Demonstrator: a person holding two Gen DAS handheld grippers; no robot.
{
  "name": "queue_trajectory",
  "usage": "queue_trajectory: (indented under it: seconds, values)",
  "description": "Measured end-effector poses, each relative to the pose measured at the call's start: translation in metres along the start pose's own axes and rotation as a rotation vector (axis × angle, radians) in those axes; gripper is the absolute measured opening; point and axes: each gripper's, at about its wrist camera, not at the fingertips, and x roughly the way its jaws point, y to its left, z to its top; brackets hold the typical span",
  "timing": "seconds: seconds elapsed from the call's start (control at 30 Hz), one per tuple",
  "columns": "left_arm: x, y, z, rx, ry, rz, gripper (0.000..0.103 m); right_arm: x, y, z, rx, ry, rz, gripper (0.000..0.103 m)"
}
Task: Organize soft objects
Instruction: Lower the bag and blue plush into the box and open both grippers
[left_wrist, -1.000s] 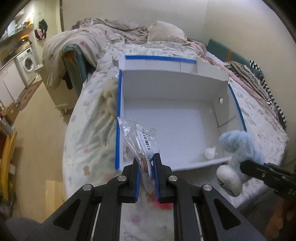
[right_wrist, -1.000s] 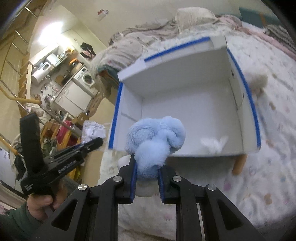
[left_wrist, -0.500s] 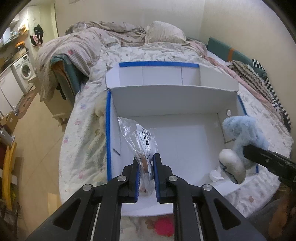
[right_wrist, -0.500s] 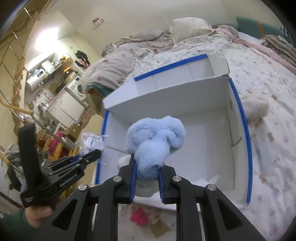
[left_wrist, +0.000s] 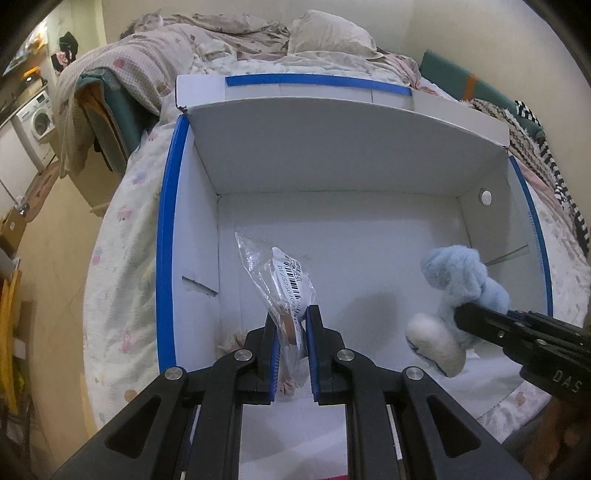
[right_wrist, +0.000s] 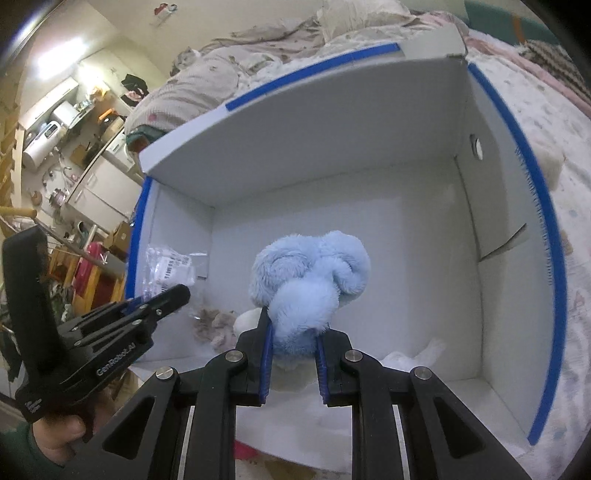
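Hanging over the open white box (left_wrist: 332, 155), the left gripper (left_wrist: 290, 350) pinches a clear plastic bag (left_wrist: 284, 284) and the right gripper (right_wrist: 293, 354) clamps a blue plush toy (right_wrist: 310, 280), both unreleased, while a few soft scraps (right_wrist: 216, 325) already lie inside.

Both hand-held grippers (left_wrist: 290, 328) (right_wrist: 293, 332) clamped, downward-tilted

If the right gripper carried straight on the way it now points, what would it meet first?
Probably the white floor of the cardboard box; the right gripper, shut on the blue plush toy, aims down into it, though depth is unclear.
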Motion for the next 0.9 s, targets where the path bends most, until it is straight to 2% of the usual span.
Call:
queue_trajectory:
  seconds: [0.23, 0.7, 0.9]
  values:
    - [0.004, 0.001, 0.000, -0.001, 0.004, 0.000, 0.012, 0.015, 0.002, 0.001, -0.023, 0.044, -0.012, 0.022]
    - [0.003, -0.007, -0.006, 0.024, -0.011, 0.020, 0.012, 0.023, 0.004, 0.000, -0.016, 0.065, -0.046, 0.024]
    - [0.002, -0.006, -0.006, 0.018, -0.017, 0.029, 0.013, 0.022, 0.004, 0.001, -0.010, 0.060, -0.071, 0.035]
